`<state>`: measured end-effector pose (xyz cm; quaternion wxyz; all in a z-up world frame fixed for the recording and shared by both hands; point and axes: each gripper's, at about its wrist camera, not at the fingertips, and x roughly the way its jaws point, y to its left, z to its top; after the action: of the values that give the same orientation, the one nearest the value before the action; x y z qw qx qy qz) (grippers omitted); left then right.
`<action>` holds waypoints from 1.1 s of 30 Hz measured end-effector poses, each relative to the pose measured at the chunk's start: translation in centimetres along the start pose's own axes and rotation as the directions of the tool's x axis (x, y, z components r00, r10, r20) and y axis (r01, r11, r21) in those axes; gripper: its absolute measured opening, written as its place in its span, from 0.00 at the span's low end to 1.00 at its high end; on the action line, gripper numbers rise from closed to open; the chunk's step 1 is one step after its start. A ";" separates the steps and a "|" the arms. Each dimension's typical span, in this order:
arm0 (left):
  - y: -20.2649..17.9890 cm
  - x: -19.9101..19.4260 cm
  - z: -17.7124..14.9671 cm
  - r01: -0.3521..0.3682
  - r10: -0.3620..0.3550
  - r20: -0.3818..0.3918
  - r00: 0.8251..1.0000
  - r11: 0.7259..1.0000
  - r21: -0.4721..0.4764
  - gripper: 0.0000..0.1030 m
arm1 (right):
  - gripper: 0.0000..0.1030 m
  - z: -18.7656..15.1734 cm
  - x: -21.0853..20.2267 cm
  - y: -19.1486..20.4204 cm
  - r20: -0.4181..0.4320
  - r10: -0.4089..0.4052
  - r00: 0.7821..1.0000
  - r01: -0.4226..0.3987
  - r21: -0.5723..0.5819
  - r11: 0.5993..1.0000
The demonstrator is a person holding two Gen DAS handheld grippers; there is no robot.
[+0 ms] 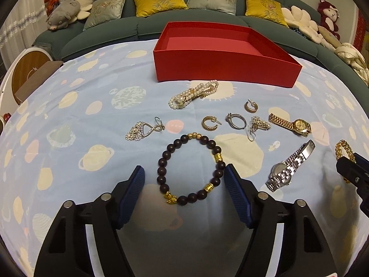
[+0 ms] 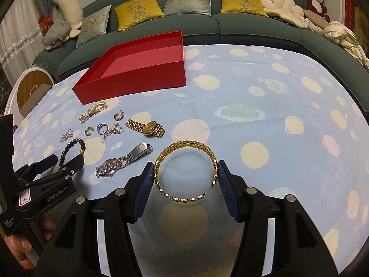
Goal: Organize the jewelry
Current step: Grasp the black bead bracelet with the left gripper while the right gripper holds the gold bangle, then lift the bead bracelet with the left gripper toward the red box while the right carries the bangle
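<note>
While both grippers sit low over the blue patterned cloth (image 1: 80, 97), each has a bracelet between its fingers. Left gripper (image 1: 184, 180): dark bead bracelet (image 1: 191, 168) with gold spacers lies flat on the cloth; right pad touches the beads on that side, left pad stands clear of them with a gap — jaws apart, not clamped. Right gripper (image 2: 185, 175): gold chain cuff (image 2: 186, 170), open ends facing the camera, sits between the pads with both pads against its sides — gripped.

Rest of the jewelry is loose on the cloth between the grippers and the red box (image 1: 221, 53):
- pearl strand (image 1: 193, 94) just in front of the box
- two gold hoop earrings (image 1: 209, 122) and a silver ring (image 1: 236, 120)
- silver drop earring (image 1: 143, 129) off to the left, another (image 1: 258, 125) beside the ring
- gold watch (image 1: 293, 124), and a silver watch (image 1: 286, 168) nearer the camera

Box is open on top, nothing visible inside. Green sofa (image 2: 253, 27) with cushions behind the table.
</note>
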<state>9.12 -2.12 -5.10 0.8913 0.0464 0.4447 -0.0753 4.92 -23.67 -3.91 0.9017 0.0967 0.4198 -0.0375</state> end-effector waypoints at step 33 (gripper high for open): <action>4.0 -0.8 0.0 0.089 -0.092 -0.014 0.996 0.987 -0.132 0.12 | 0.52 0.3 -1.2 1.8 0.040 0.029 0.999 -0.028 -0.042 0.999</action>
<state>9.37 1.92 -4.44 0.8835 -0.0318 0.4593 -0.0857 4.60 -21.95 -2.54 0.9123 0.0832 0.4006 -0.0179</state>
